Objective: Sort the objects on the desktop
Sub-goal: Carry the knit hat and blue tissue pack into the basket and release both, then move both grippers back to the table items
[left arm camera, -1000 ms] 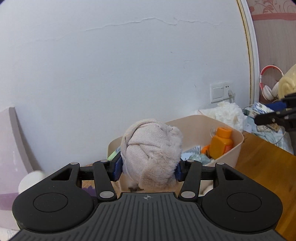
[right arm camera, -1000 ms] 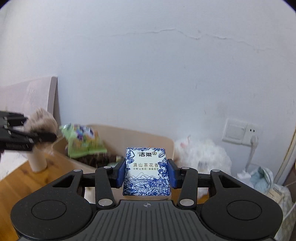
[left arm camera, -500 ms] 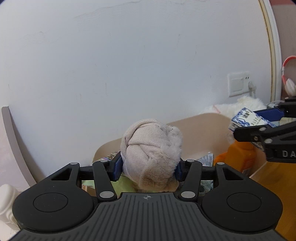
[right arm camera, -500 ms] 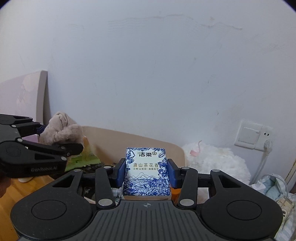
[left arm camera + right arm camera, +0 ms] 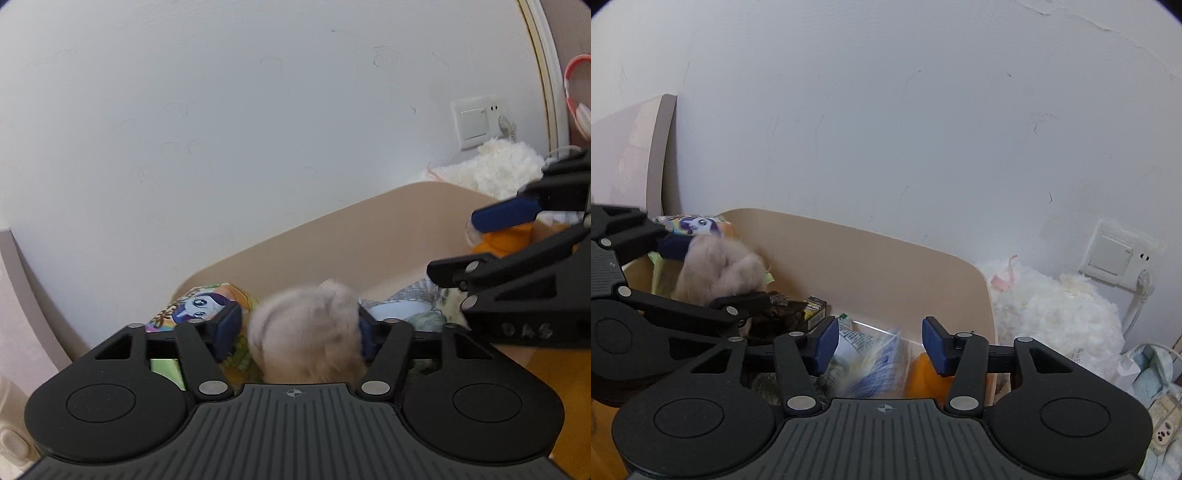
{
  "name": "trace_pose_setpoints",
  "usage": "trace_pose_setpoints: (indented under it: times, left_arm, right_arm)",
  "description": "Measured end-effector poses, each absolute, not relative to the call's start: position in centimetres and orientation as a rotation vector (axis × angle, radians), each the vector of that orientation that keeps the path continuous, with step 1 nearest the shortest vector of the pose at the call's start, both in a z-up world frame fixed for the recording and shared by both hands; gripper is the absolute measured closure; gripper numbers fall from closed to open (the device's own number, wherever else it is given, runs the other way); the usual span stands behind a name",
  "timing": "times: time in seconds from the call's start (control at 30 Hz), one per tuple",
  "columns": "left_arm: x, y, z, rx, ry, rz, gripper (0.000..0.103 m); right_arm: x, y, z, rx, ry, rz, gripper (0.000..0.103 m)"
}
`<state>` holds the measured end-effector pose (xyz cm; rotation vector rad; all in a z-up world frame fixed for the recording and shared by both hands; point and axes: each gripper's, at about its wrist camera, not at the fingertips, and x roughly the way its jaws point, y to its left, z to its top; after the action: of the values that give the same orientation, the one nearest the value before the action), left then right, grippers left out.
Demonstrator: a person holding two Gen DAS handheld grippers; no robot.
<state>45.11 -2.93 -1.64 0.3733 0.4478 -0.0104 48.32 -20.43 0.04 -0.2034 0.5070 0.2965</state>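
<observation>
Our left gripper (image 5: 298, 328) has its jaws spread, the blurred beige fuzzy sock bundle (image 5: 308, 332) between them over the beige plastic bin (image 5: 369, 229). Our right gripper (image 5: 880, 344) is also spread wide; the blue-and-white tissue pack (image 5: 875, 365), motion-blurred, sits below it in the bin beside an orange bottle (image 5: 925, 376). Farther back, a colourful cartoon snack bag (image 5: 201, 304) leans at the bin's left end.

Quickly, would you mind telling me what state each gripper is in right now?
Left gripper: open, the beige fuzzy bundle blurred between the jaws over the bin.
Right gripper: open, the blue-and-white tissue pack blurred beneath it.
</observation>
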Motion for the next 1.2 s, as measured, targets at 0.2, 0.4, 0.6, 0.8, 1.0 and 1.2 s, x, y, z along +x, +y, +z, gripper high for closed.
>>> trace_pose_setpoints:
  times: [0.2, 0.4, 0.6, 0.8, 1.0, 1.2]
  left_arm:
    - [44.5, -2.4, -1.3, 0.383, 0.404, 0.012, 0.018]
    - [43.1, -2.3, -0.5, 0.379, 0.377, 0.009, 0.016]
    - [40.8, -1.1, 0.3, 0.36, 0.36, 0.014, 0.015]
    - [37.6, 0.7, 0.8, 0.308, 0.355, 0.017, 0.015]
    - [34.5, 2.4, 0.9, 0.262, 0.383, -0.037, 0.015]
    - [32.2, 2.9, -0.9, 0.257, 0.432, -0.101, 0.015]
  right_arm:
    - [48.3, -22.3, 1.0, -0.179, 0.444, 0.281, 0.004]
    - [48.1, -23.9, 2.8, -0.15, 0.408, 0.283, 0.0]
    - [46.0, -24.2, 3.8, -0.128, 0.379, 0.302, 0.0]
    - [43.9, -25.8, 4.3, -0.061, 0.375, 0.322, 0.0]
    - [42.0, -26.5, 3.4, -0.062, 0.396, 0.336, 0.0]
    - [40.5, -26.5, 0.4, -0.073, 0.453, 0.357, 0.0]
